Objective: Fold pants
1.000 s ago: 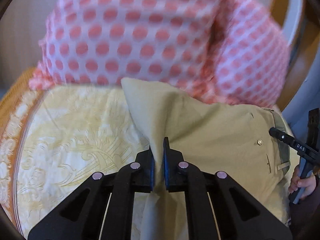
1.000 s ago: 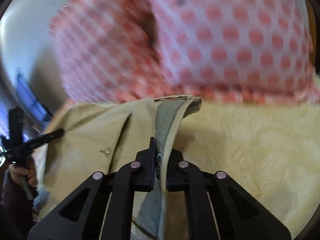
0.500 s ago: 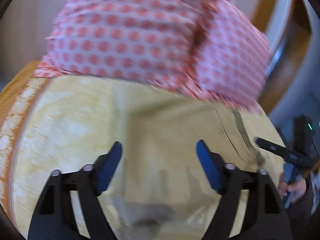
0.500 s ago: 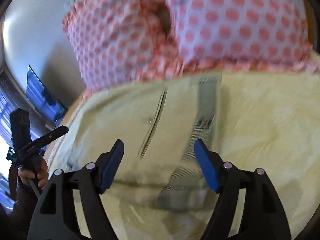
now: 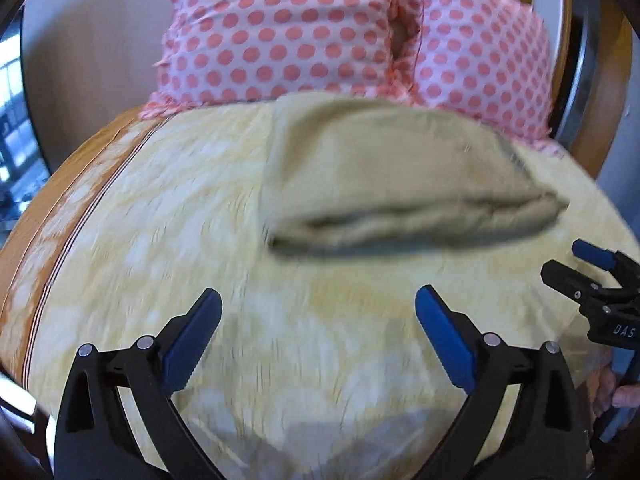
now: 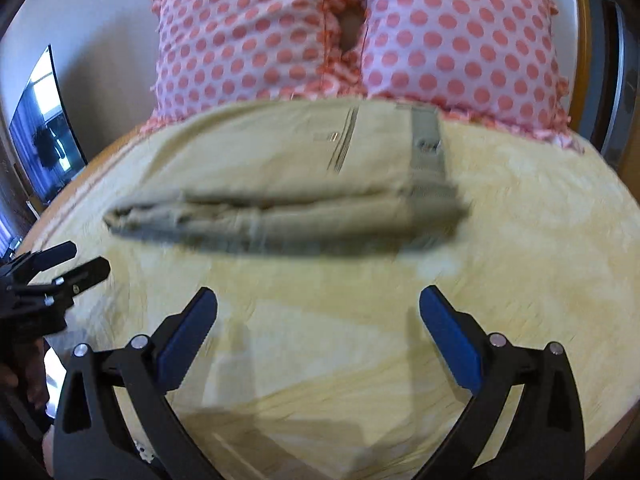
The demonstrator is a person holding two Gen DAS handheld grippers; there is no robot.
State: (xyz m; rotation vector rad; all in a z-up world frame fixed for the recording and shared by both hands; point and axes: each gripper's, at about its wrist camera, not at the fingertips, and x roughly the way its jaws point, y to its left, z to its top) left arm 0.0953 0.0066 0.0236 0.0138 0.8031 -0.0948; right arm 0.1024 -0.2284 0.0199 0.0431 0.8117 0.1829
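The khaki pants (image 5: pixel 392 176) lie folded in a flat stack on the yellow bedspread, just in front of the pillows. They also show in the right wrist view (image 6: pixel 288 176), with the grey waistband lining (image 6: pixel 428 144) on top at the right. My left gripper (image 5: pixel 318 308) is open and empty, drawn back from the pants' near edge. My right gripper (image 6: pixel 318 306) is open and empty too, also back from the stack. The right gripper shows at the right edge of the left wrist view (image 5: pixel 592 280); the left gripper shows at the left edge of the right wrist view (image 6: pixel 60 268).
Two pink pillows with red dots (image 5: pixel 340 32) (image 6: pixel 360 36) stand against the headboard behind the pants. The yellow bedspread (image 5: pixel 180 220) has an orange border (image 5: pixel 52 208) at the left. A dark screen (image 6: pixel 44 128) hangs on the far left wall.
Both grippers let go of the pants, opened wide and pulled back toward me. The pants dropped from the held fold into a flat stack by the pillows.
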